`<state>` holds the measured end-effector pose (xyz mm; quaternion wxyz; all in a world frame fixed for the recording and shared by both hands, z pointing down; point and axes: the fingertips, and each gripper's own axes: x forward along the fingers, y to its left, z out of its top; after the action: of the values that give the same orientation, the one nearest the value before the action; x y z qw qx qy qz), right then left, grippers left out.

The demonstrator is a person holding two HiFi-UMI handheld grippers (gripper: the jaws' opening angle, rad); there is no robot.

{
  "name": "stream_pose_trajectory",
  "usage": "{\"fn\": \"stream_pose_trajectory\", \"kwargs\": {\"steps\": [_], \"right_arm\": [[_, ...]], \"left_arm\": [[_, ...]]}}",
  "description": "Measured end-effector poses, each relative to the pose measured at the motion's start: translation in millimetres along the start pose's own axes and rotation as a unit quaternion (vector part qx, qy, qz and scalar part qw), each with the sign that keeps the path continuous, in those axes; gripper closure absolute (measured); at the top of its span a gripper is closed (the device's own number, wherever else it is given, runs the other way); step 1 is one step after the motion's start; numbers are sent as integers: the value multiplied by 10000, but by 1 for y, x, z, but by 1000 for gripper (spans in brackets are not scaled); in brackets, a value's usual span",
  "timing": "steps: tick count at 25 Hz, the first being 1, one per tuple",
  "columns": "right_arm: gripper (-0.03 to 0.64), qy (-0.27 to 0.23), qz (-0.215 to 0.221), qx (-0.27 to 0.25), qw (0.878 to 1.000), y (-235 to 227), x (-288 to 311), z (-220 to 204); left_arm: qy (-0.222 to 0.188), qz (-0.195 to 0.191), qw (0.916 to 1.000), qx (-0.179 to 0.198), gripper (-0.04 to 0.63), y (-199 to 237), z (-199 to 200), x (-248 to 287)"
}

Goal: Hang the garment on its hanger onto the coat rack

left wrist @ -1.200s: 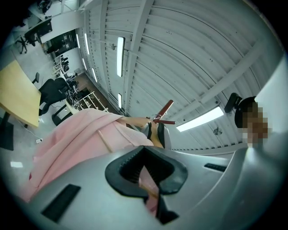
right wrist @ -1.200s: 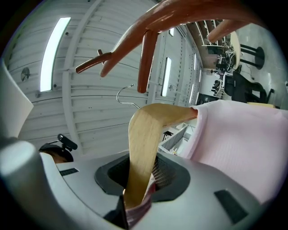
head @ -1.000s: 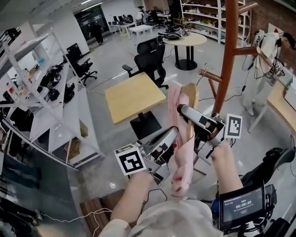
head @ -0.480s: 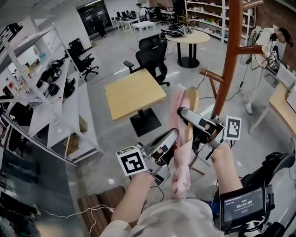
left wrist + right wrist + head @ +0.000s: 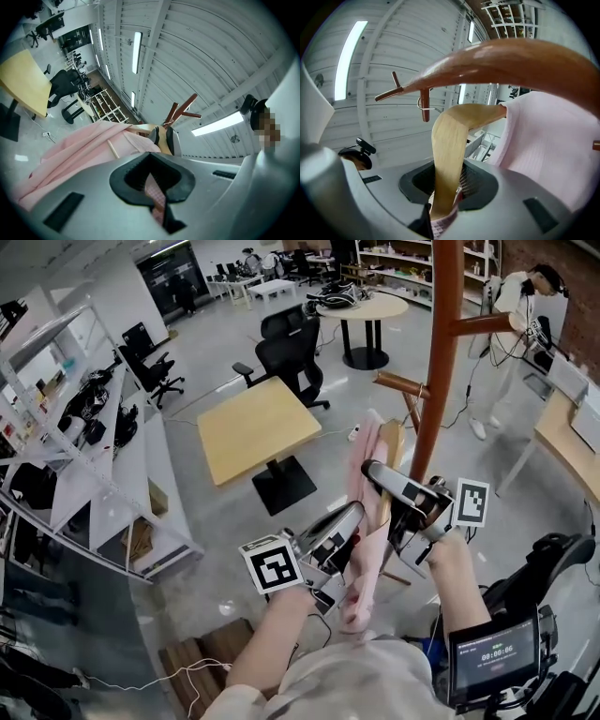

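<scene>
Pink garment point(image 5: 361, 521) is up in the air in front of the person, draped on its wooden hanger point(image 5: 390, 439). It's just beside the coat rack point(image 5: 434, 362) pole and not on a peg yet. Left hand-held gripper point(image 5: 152, 185) is pinched tight on the pink fabric. Right hand-held gripper point(image 5: 445, 201) is clamped on the hanger's arm plus a bit of fabric. 1 black office chair point(image 5: 286, 348) sits further back.

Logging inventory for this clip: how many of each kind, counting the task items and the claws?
Claws: 2 (left claw, right claw)
Pink garment: 1
Wooden hanger: 1
Coat rack: 1
Total: 5
</scene>
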<state>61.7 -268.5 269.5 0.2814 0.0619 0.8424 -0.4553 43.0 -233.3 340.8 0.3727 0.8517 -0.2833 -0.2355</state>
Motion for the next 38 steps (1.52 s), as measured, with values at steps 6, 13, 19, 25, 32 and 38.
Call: {"fn": "stream_pose_trajectory", "kwargs": {"steps": [6,13,19,25,32,38], "right_arm": [[509,-88,-342,-533,9980,-9,-20,4],[508,-348,-715,-1058,9912,-19,-40,17],[506,-358,-1026,-1590,9813,-23,-46,16],[505,-319,-1495,-1967,9685,-36,-56,21],[476,-317,-1748,-2407,9542,-34,-76,27],[476,-927,-1872,-2615,9423,-30,-106,36]], "left_arm": [[272,14,9996,-112,589,15,-18,15],[580,-73,9981,-183,589,21,-38,32],[577,-99,9979,-276,589,28,-41,39],[571,-104,9977,-359,589,31,-45,44],[525,-129,9976,-442,589,38,-43,44],[528,-135,9974,-474,589,43,-45,49]]}}
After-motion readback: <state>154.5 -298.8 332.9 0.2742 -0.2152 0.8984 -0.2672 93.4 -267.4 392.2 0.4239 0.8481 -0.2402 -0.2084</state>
